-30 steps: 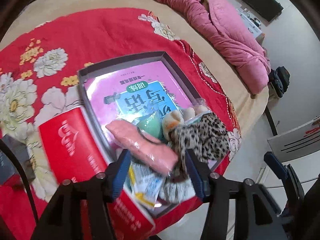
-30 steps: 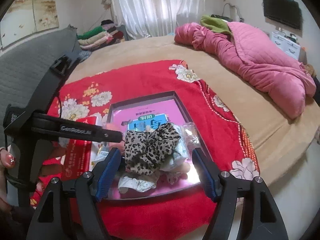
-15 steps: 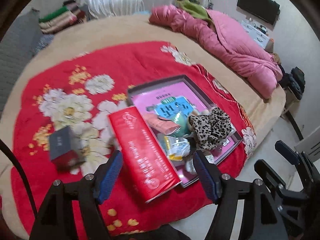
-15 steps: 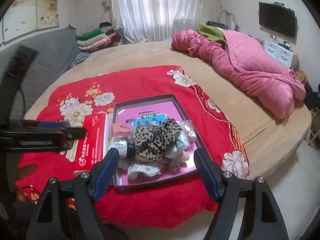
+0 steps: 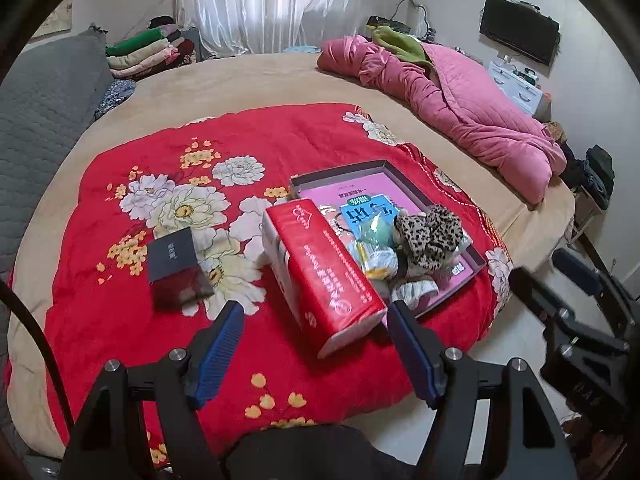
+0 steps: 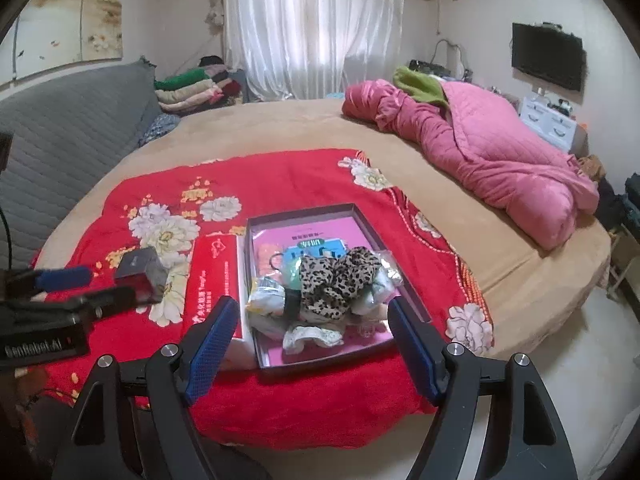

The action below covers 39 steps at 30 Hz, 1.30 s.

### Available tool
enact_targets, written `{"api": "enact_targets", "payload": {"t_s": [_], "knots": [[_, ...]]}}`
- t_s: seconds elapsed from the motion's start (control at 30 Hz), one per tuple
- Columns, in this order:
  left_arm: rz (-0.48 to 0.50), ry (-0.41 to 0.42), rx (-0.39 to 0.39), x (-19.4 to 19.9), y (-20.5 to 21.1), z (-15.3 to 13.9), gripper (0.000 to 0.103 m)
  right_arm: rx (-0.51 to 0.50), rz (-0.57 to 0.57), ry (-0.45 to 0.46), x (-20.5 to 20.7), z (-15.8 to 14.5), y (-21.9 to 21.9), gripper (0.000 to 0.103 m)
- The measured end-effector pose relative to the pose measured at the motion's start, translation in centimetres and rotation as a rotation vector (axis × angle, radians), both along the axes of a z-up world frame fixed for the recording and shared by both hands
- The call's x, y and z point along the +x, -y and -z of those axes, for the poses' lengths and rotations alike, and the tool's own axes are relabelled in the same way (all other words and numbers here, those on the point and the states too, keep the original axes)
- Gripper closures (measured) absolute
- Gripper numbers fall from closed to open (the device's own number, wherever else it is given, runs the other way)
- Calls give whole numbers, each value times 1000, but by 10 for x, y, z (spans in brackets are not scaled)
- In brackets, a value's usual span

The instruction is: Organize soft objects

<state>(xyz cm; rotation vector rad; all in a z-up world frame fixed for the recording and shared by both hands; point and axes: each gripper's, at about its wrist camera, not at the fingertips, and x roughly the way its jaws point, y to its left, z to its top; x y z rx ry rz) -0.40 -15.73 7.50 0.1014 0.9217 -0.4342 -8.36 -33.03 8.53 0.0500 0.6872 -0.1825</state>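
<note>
From the left wrist view, we hold the left gripper (image 5: 312,344) above the near edge of the red floral blanket (image 5: 132,312), its jaws spread wide with nothing between them. The red tissue pack (image 5: 320,268) lies just ahead, leaning against the left wall of the shallow grey box (image 5: 392,168). Inside the box the soft things sit heaped at its near end: a leopard-print scrunchie (image 5: 432,236) on top, a mint-green piece (image 5: 376,232) and a white-and-yellow packet (image 5: 372,260) beside it, a lacy white item (image 5: 412,290) at the front. A small dark box (image 5: 176,268) lies alone on the blanket, well apart to the left.

From the right wrist view, our right gripper (image 6: 312,344) hovers before the grey box (image 6: 256,232), jaws likewise open and empty. The leopard-print scrunchie (image 6: 336,276) crowns the pile; the pink book cover (image 6: 320,224) shows bare at the far end. The left gripper (image 6: 60,280) enters from the left, over the blanket beside the dark box (image 6: 140,272).

We judge the pile looks gathered, with only the tissue pack outside it. To do this well, we should come down squarely over one item, close on its bulk rather than a loose edge, and lift slowly so neighbours do not snag.
</note>
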Motion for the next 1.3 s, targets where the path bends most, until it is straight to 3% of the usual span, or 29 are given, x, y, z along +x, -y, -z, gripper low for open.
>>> {"api": "enact_targets", "payload": {"t_s": [0.23,0.47,0.93,1.3], "knots": [[-5,0,-2,-14,-11,6,30,68,69,33,-17,-10,-3,24],[-2,4,-27,-23,-15,7,30,90,138,24,-30,0,-9,24],[9,14,-4,-33,-7,29,30,94,139,-52,-47,39,-13,23],[12,10,5,-36,-7,40,30,87,144,-47,-46,43,-13,23]]}}
